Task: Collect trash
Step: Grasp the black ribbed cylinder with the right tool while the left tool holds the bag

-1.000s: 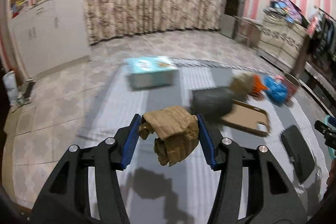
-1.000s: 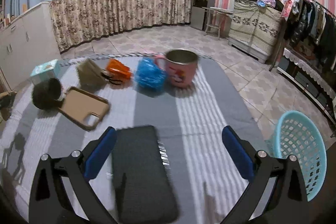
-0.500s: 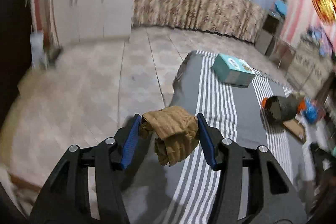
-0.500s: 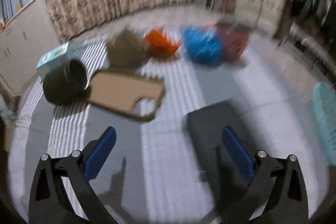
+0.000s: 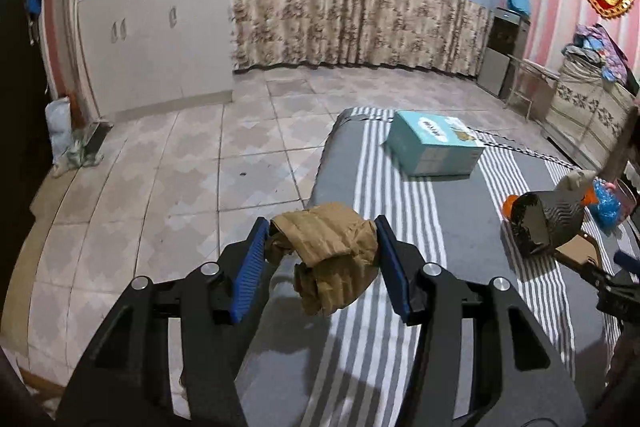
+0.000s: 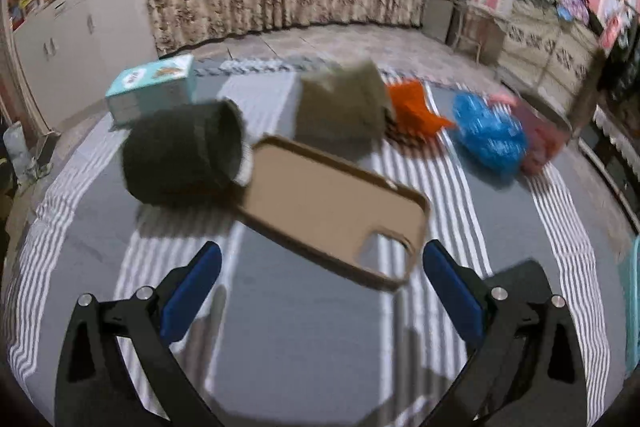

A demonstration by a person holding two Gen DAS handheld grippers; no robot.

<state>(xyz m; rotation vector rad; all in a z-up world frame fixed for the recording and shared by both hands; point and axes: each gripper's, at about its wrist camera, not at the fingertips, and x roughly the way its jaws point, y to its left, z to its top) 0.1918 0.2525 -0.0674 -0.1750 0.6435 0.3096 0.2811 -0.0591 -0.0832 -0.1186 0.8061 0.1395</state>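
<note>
Two grippers busy: left gripper [image 5: 319,241] clamped on brown paper wad [image 5: 328,247], keep squeeze steady; right gripper [image 6: 320,281] jaws apart, tan phone case [image 6: 320,203] just ahead, approach square.

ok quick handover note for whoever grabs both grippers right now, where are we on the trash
Left gripper: shut on a crumpled brown paper wad, carried above the near edge of the striped mat.
Right gripper: open, empty, hovering just short of the tan phone case.
On the mat: dark cup on its side, teal box, khaki pouch, orange wrapper, blue bag, pink mug.
Done: the wad is picked up.
Left: bin the wad; sort and collect the remaining trash. The basket is barely in view at the right edge.
</note>
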